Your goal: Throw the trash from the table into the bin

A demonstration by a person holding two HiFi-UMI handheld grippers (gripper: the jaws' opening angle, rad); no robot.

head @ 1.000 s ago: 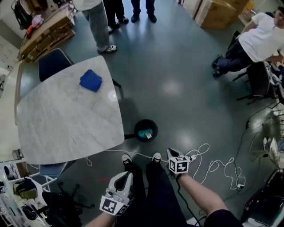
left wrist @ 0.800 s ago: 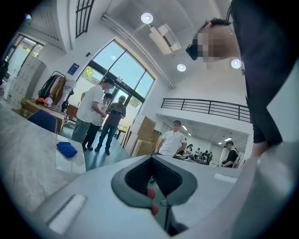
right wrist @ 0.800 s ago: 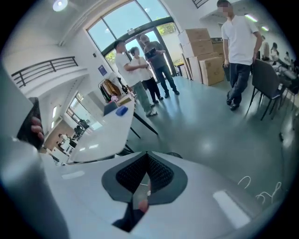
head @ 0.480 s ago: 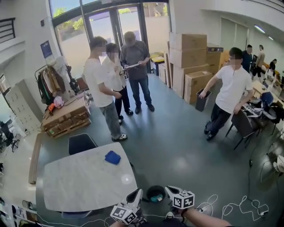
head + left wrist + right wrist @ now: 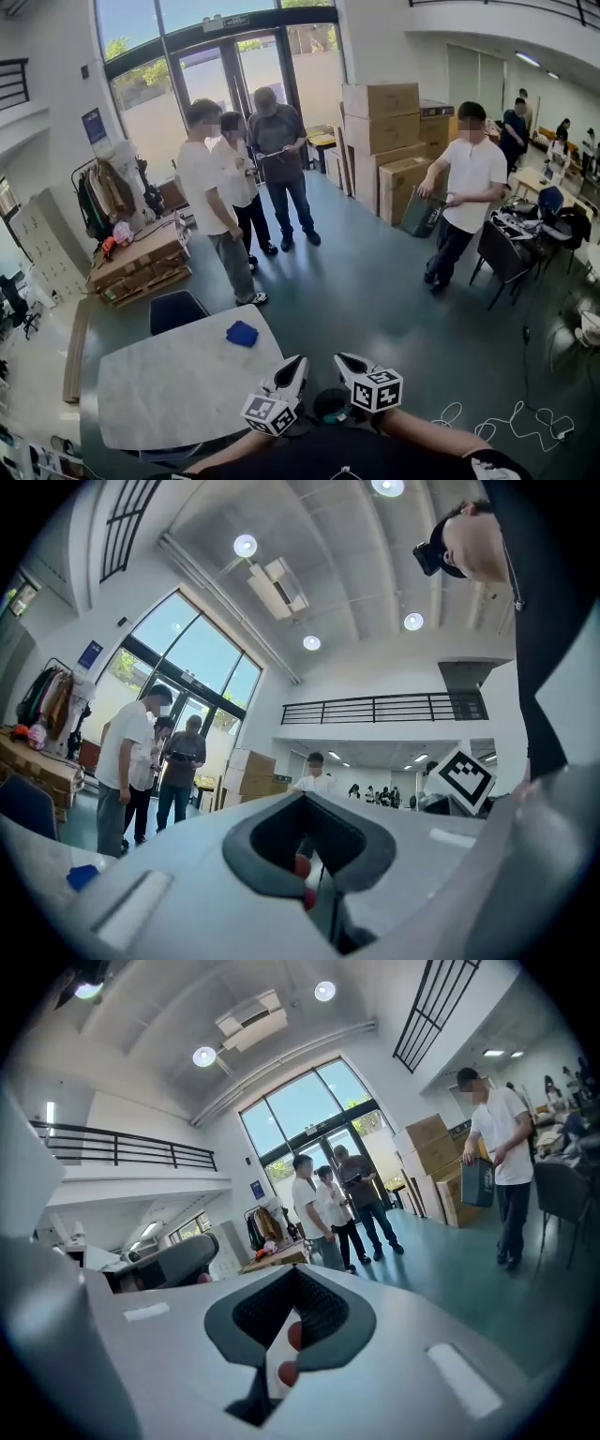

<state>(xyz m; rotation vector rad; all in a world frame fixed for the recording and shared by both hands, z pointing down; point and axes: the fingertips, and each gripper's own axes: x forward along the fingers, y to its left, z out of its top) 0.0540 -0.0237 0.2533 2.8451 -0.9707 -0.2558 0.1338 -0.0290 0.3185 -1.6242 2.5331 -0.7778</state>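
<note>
The marble table (image 5: 173, 389) stands at the lower left of the head view, with a folded blue cloth (image 5: 242, 334) at its far corner. The black bin (image 5: 330, 405) on the floor is mostly hidden between and behind my two grippers. Both are raised side by side in front of me and point out across the room. My left gripper (image 5: 297, 360) is shut with nothing between its jaws (image 5: 302, 801). My right gripper (image 5: 341, 359) is also shut and empty (image 5: 294, 1275). The blue cloth (image 5: 82, 877) shows small at the lower left of the left gripper view.
Three people (image 5: 234, 183) stand by the glass doors. Another person (image 5: 464, 183) holding a box stands at the right, beside stacked cardboard boxes (image 5: 384, 131). A dark chair (image 5: 176, 309) is behind the table. White cables (image 5: 506, 422) lie on the floor at the right.
The head view has swung up from the floor to the room. Both grippers have risen from knee height and now point roughly level. The bin has gone from fully visible to mostly hidden.
</note>
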